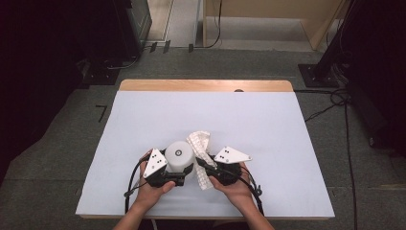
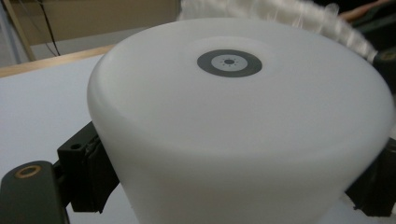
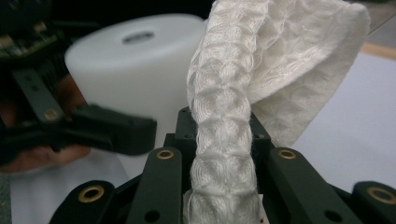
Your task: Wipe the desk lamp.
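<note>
High view: the white cup (image 1: 179,155) sits upside down at the bench's (image 1: 143,115) near edge, left claw (image 1: 178,178) clamped on it, right claw (image 1: 205,165) just right of the cup, pinching the white cloth (image 1: 201,153). Left gripper view: cup (image 2: 233,126) squeezed between 2 pads (image 2: 91,175). Right gripper view: cloth (image 3: 229,154) gripped tight, draped beside the cup (image 3: 130,70). Risk, I'd say: smooth walls could slip once wiping pushes sideways.

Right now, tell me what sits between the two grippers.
In the high view, a white cup in the left gripper and a white cloth in the right gripper.
</note>
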`<control>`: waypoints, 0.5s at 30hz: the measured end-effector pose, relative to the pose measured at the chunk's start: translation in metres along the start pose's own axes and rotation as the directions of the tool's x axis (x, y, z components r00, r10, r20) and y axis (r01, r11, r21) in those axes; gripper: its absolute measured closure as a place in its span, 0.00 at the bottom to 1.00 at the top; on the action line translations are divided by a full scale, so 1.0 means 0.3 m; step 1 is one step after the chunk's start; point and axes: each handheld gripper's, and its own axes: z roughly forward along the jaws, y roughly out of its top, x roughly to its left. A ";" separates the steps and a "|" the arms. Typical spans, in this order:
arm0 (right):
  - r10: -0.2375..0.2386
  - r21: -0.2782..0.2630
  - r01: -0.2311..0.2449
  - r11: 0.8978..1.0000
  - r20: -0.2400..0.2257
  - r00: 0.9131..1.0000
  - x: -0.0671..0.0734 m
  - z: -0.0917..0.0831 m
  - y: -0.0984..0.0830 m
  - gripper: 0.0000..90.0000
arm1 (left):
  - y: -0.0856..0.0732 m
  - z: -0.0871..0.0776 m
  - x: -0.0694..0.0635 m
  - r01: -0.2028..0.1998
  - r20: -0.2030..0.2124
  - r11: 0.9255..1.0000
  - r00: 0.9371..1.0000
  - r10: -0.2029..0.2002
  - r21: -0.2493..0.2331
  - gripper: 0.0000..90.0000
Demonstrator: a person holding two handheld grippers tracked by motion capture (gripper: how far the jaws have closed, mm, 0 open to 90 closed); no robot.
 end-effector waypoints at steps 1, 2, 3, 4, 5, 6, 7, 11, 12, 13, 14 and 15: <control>-0.007 -0.020 0.007 1.000 0.003 1.000 0.001 -0.009 0.007 0.82 | 0.000 0.001 -0.001 -0.002 0.004 1.000 1.000 0.002 -0.001 0.10; -0.014 -0.031 0.014 0.999 0.000 1.000 0.000 -0.015 0.010 0.82 | 0.001 0.000 -0.001 -0.002 0.006 1.000 1.000 0.002 -0.003 0.10; -0.016 -0.034 0.016 0.999 -0.002 1.000 -0.001 -0.016 0.011 0.83 | 0.003 -0.001 -0.001 -0.004 0.007 1.000 1.000 0.004 -0.006 0.10; -0.022 -0.018 0.022 1.000 -0.006 1.000 -0.005 -0.011 0.005 0.83 | 0.005 -0.004 0.000 -0.007 0.011 1.000 1.000 0.007 -0.007 0.10; -0.022 -0.018 0.022 1.000 -0.006 1.000 -0.005 -0.011 0.005 0.83 | 0.007 -0.007 0.003 -0.009 0.014 1.000 1.000 0.009 -0.013 0.10; -0.024 0.003 0.024 1.000 -0.007 1.000 -0.008 -0.001 -0.002 0.83 | 0.010 -0.013 0.005 -0.005 0.018 1.000 1.000 0.006 -0.022 0.10; -0.022 0.043 0.022 0.999 -0.008 1.000 -0.014 0.014 -0.015 0.83 | 0.012 -0.017 0.008 -0.002 0.021 1.000 1.000 0.002 -0.027 0.10; 0.001 0.105 0.000 0.995 -0.006 1.000 -0.023 0.045 -0.049 0.83 | 0.013 -0.020 0.008 -0.010 0.019 1.000 1.000 0.010 -0.026 0.10; 0.001 0.105 0.000 0.994 -0.004 1.000 -0.023 0.046 -0.049 0.83 | 0.012 -0.019 0.008 -0.012 0.020 1.000 1.000 0.012 -0.025 0.10; -0.005 0.098 0.005 0.995 0.002 1.000 -0.021 0.044 -0.046 0.83 | 0.011 -0.018 0.009 -0.013 0.023 1.000 1.000 0.013 -0.022 0.10; -0.012 0.087 0.012 0.996 0.003 1.000 -0.020 0.038 -0.039 0.83 | 0.010 -0.015 0.009 -0.014 0.027 1.000 1.000 0.014 -0.018 0.10; -0.015 0.069 0.015 0.997 -0.003 1.000 -0.018 0.029 -0.031 0.83 | 0.007 -0.008 0.010 -0.020 0.033 1.000 0.999 0.020 -0.011 0.10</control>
